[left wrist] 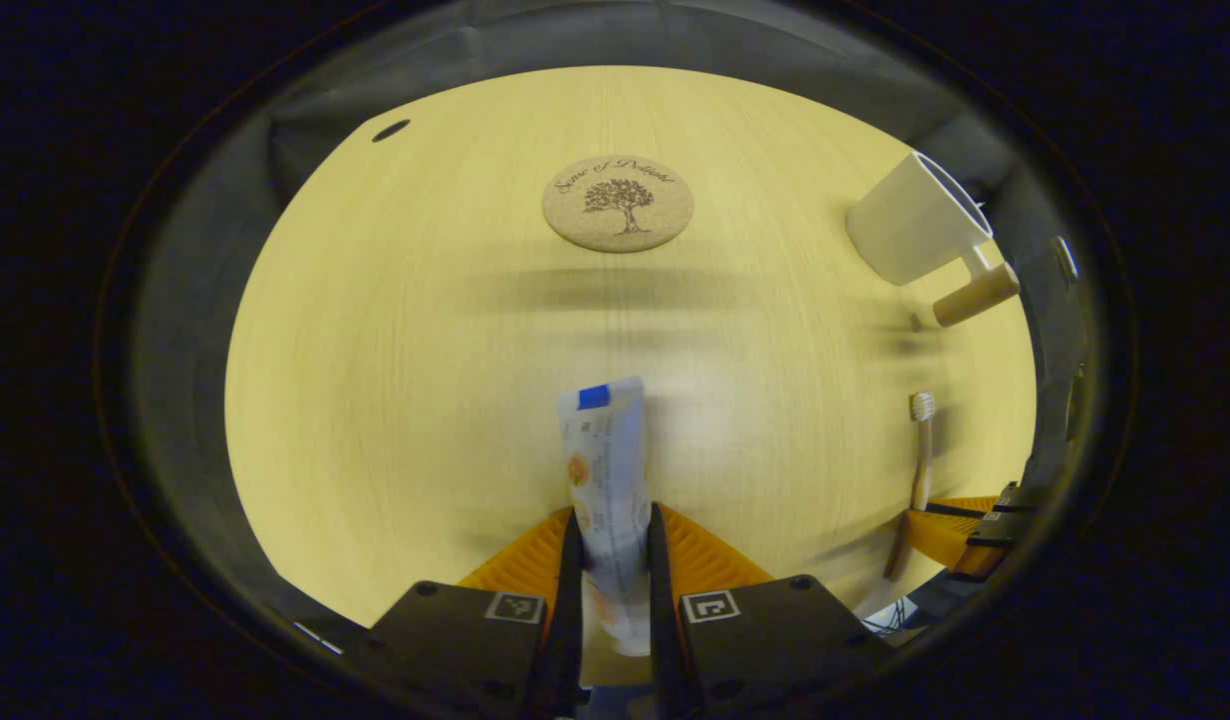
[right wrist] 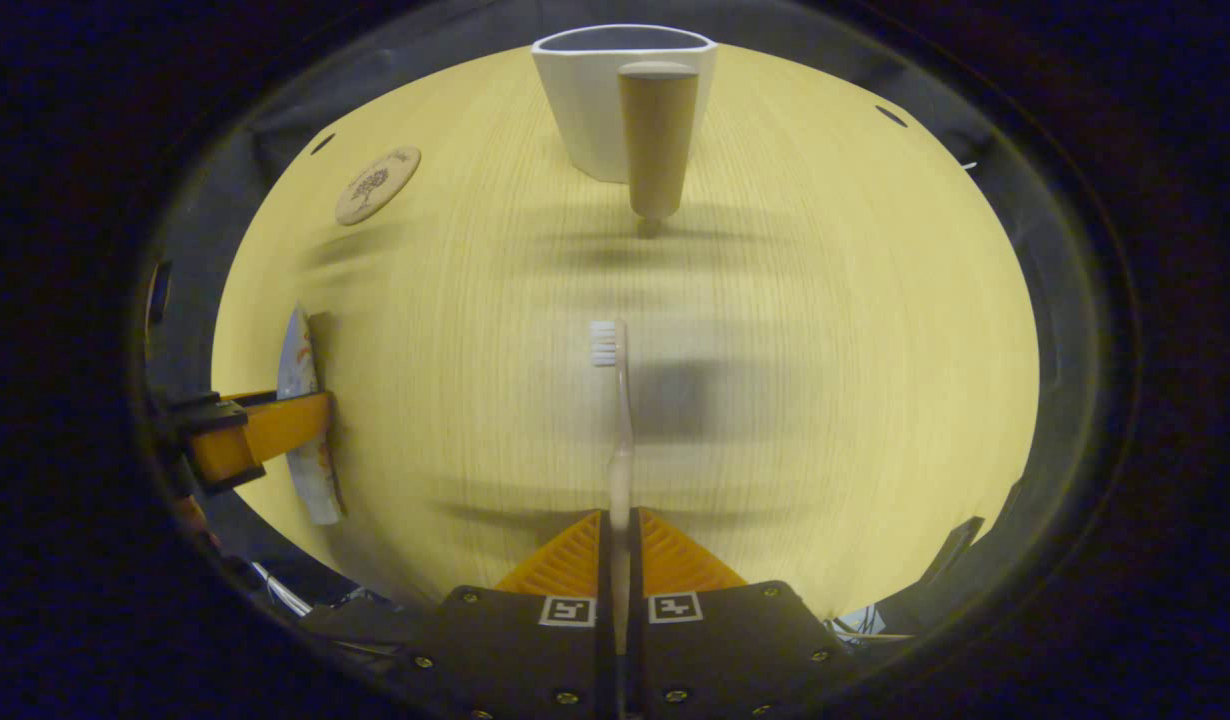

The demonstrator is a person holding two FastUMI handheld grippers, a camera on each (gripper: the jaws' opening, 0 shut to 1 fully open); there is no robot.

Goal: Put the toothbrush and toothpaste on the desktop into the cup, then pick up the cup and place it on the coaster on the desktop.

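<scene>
The left gripper point(left wrist: 615, 545) is clamped on the toothpaste point(left wrist: 607, 470), both fingers pressing its flat sides low on the tube, so that the crimped end projects forward over the table point(left wrist: 375, 400); the grip near one end leaves most of the tube free to enter a narrow opening. The right gripper point(right wrist: 618, 545) is closed on the toothbrush point(right wrist: 620, 420), pinching the handle near its tail with the bristle head pointing ahead, which likewise leaves the long part free. In the right gripper view the toothbrush lines up with the cup point(right wrist: 595, 100), which stands upright at the far side, its cylindrical handle point(right wrist: 657, 135) turned toward this gripper; the alignment suggests, as a judgement, that the brush is being aimed at the mouth. Whether either item is lifted clear of the surface cannot be told for certain, though the dark patch beside the brush suggests it is off the table. The coaster point(left wrist: 617, 203) lies flat and bare at the far side, left of the cup and well apart from it, with nothing on it. The cup's interior is not visible. In the left gripper view the right gripper point(left wrist: 960, 535) appears at the near right with the toothbrush point(left wrist: 920, 470); in the right gripper view the left gripper point(right wrist: 265, 430) stands at the near left holding the toothpaste point(right wrist: 300, 410).
</scene>
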